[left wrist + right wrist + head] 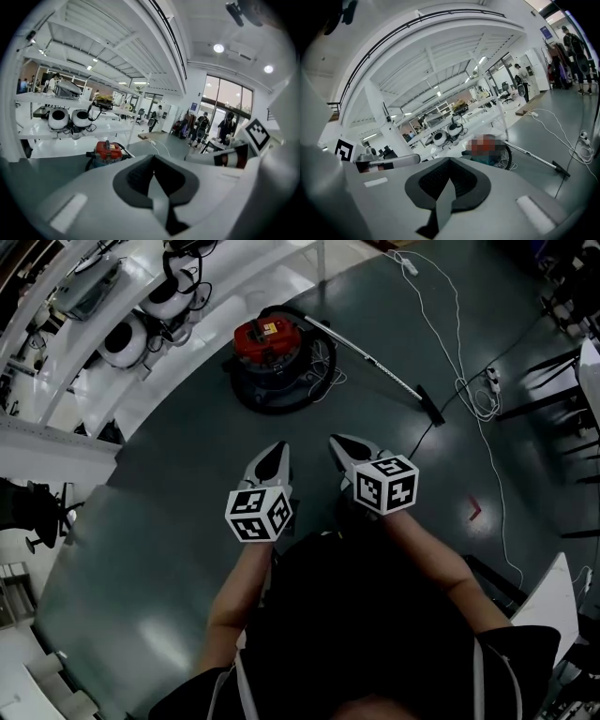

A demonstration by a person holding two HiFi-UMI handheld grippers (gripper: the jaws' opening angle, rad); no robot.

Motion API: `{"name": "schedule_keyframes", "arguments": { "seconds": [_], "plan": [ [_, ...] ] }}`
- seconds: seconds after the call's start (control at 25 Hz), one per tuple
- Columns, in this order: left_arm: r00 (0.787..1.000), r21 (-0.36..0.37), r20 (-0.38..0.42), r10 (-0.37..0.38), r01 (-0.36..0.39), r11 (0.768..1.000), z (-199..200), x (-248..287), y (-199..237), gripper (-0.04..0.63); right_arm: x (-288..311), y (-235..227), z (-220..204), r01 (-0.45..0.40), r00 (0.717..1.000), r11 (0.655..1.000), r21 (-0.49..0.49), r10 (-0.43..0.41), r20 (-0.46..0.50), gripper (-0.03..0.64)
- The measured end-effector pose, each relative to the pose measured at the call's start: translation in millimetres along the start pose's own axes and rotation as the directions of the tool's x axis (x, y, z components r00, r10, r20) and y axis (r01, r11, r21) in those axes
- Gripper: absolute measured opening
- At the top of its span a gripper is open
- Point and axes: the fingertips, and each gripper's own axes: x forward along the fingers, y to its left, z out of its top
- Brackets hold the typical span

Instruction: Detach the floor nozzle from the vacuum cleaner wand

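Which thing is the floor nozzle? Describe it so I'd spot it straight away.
Find the red vacuum cleaner on the dark floor. A thin silver wand runs from it toward the right. The nozzle is the small black bar at its far end, unlike the white cables beside it.

On the floor [169, 549] the vacuum cleaner [267, 345] sits ahead of the left tool [277, 452] and right tool [340, 443], which are side by side, its wand [370, 357] reaching right to the floor nozzle [430, 406], with shelves [89, 296] at left.
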Motion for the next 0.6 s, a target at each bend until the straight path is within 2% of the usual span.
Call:
{"name": "schedule_keyframes", "arguments": {
  "seconds": [0.24, 0.4, 0.6],
  "plan": [
    [0.999, -0.006, 0.007, 0.039, -0.039, 0.999, 30.5, 47.4, 6.7, 0.009, 31.6, -30.8, 40.6, -0.033, 0.999, 0.999, -0.011, 0.033, -0.025, -0.004],
    [0.998, -0.029, -0.007, 0.069, -0.069, 0.997, 32.5, 74.0, 10.9, 0.009, 47.3, -49.8, 55.6, -0.063, 0.997, 0.998, -0.027, 0.062, -0.046, -0.004],
    [0.996, -0.052, -0.033, 0.087, -0.089, 0.995, 37.5, 106.1, 12.2, 0.009, 66.5, -76.7, 67.0, -0.09, 0.993, 0.996, 0.025, 0.091, -0.074, -0.003]
  ]
}}
